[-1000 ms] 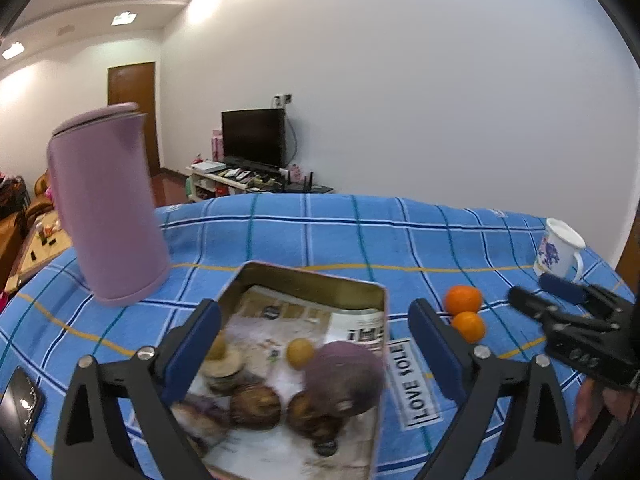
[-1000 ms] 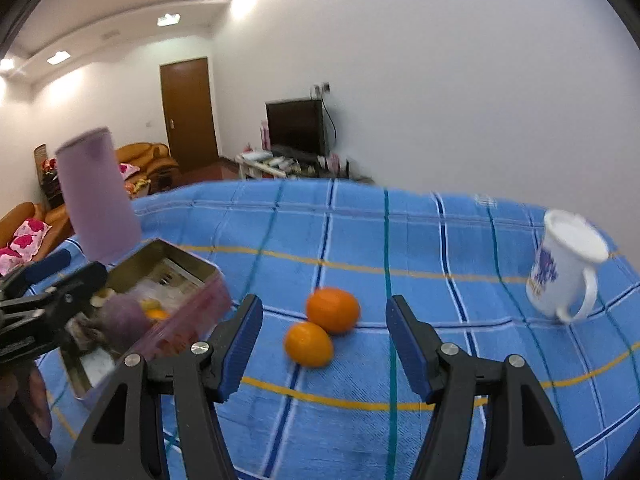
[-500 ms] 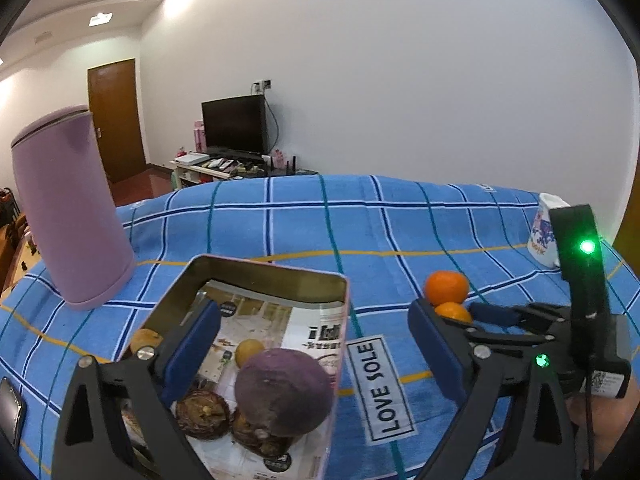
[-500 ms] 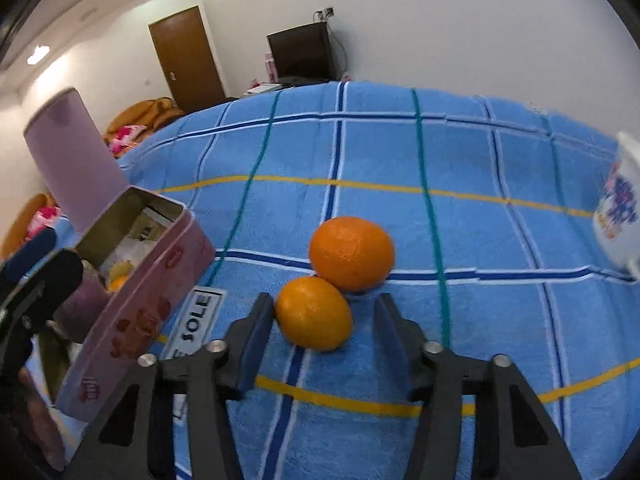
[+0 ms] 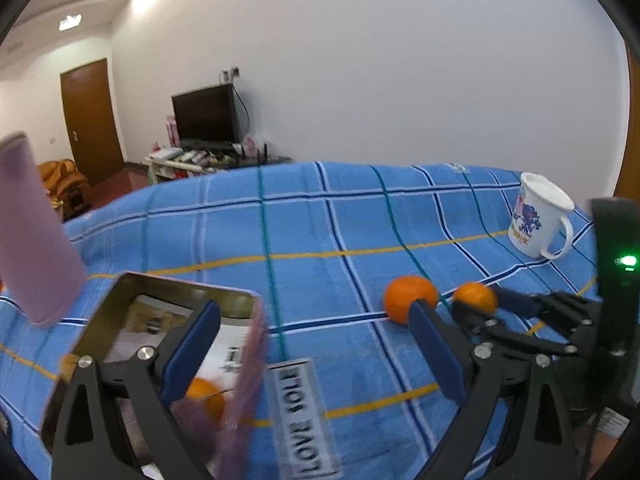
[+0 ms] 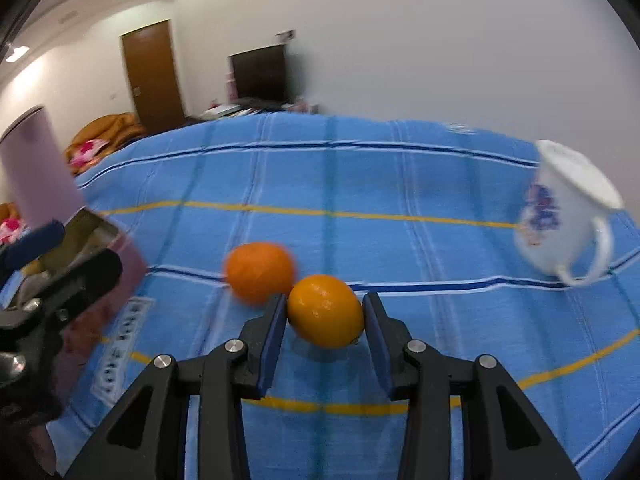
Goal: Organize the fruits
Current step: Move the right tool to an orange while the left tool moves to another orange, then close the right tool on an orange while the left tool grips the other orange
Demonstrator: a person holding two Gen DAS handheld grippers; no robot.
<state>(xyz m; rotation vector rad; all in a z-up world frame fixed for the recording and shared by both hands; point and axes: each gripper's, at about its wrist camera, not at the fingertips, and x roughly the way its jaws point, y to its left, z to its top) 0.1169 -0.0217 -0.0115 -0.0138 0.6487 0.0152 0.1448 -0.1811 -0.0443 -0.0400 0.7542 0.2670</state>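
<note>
Two oranges lie on the blue checked cloth. My right gripper is shut on the nearer orange, its blue pads against both sides; that orange also shows in the left wrist view. The second orange sits just behind and left of it, touching or nearly so. My left gripper is open and empty, hovering over the right edge of the open pink tin. The tin holds a small orange fruit and newspaper lining.
A tall mauve canister stands left of the tin. A white mug with a blue print stands at the right. A "LOVE SOLE" label lies beside the tin. A TV and door are beyond the table.
My right gripper has moved forward and closed on the nearer orange. My left gripper has shifted right, so the tin now sits at its lower left.
</note>
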